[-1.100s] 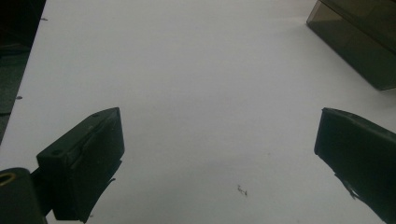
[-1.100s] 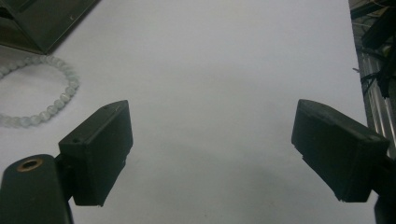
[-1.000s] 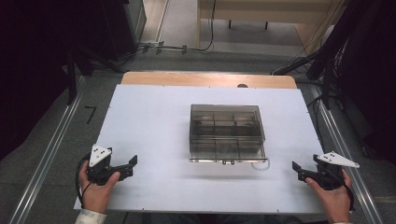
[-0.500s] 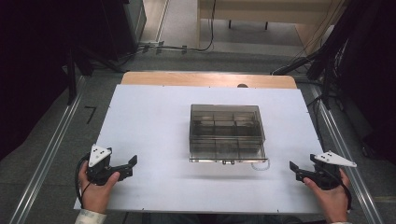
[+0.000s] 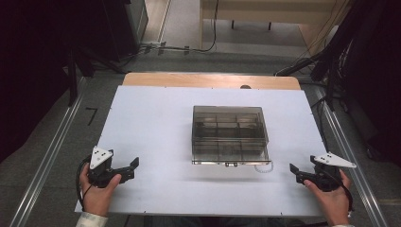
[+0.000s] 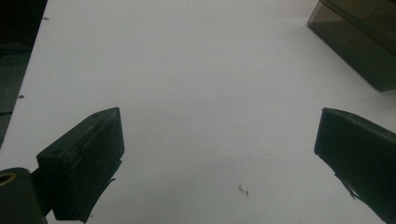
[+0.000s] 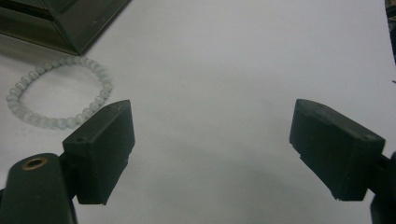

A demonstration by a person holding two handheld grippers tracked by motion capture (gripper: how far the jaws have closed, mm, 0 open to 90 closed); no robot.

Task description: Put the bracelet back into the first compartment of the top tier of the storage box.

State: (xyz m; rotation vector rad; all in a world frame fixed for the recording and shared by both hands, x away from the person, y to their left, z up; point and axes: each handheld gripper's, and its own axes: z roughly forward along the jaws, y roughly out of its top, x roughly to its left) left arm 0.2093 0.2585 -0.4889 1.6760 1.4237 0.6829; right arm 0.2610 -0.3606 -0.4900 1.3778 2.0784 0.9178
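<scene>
A smoky clear box [image 5: 230,134] with several compartments and a closed lid sits at the middle of the white table [image 5: 156,118]. A pale bead bracelet [image 7: 60,91] lies flat just off the box's front right corner [image 5: 263,167]. My left gripper [image 5: 131,169] rests near the front left of the table, open, with bare table between its jaws [image 6: 219,140]. My right gripper [image 5: 296,173] is at the front right, open and empty [image 7: 212,135], a short way right of the bracelet.
The box's corner [image 6: 359,42] shows far off in the left gripper view. Metal rails [image 5: 42,165] run along both table sides. Cables and dark equipment stand on the floor [image 5: 179,47] beyond the wooden far edge [image 5: 208,80].
My right gripper has edged slightly left toward the bracelet. The left gripper has barely shifted.
</scene>
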